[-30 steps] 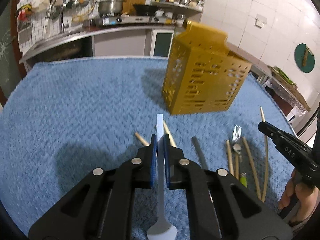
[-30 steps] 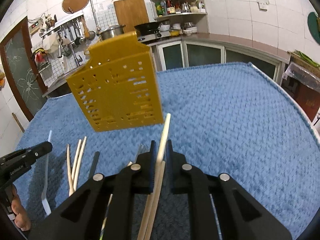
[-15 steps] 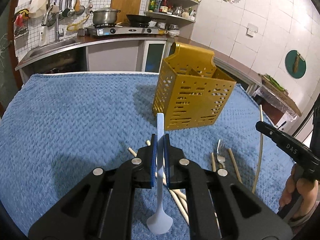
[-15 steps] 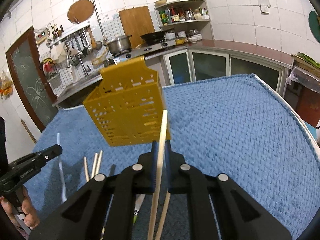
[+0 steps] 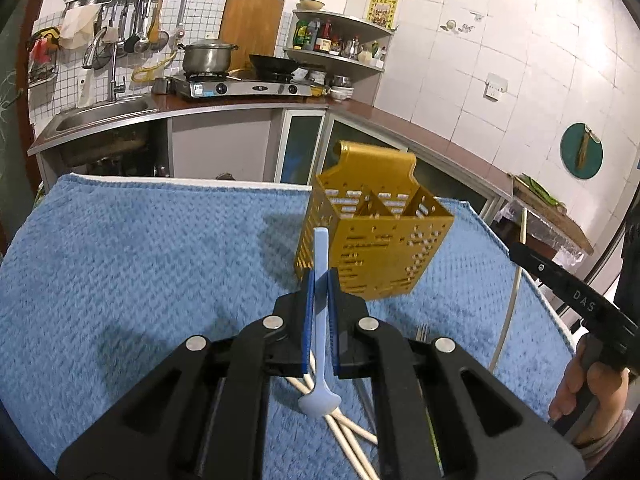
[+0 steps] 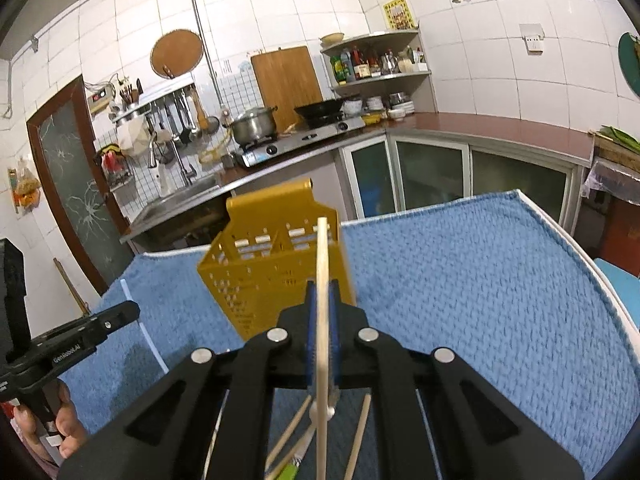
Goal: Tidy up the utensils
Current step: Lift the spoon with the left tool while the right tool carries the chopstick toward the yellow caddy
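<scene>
Tiled kitchen; tabletop under blue towel (image 5: 140, 264). Left view: one yellow caddy (image 5: 380, 248) standing mid-towel; left tongs (image 5: 319, 292) clamp one pale-blue spoon (image 5: 320, 320). Right view: right tongs (image 6: 322, 304) clamp one chopstick (image 6: 322, 280); several loose chopsticks (image 6: 356, 440) lie below.

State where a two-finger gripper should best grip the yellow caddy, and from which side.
Probably the raised back panel of the yellow caddy, from above: it is a thin flat plate standing clear above the open compartments, so jaws could straddle it. The perforated body looks too wide.
</scene>
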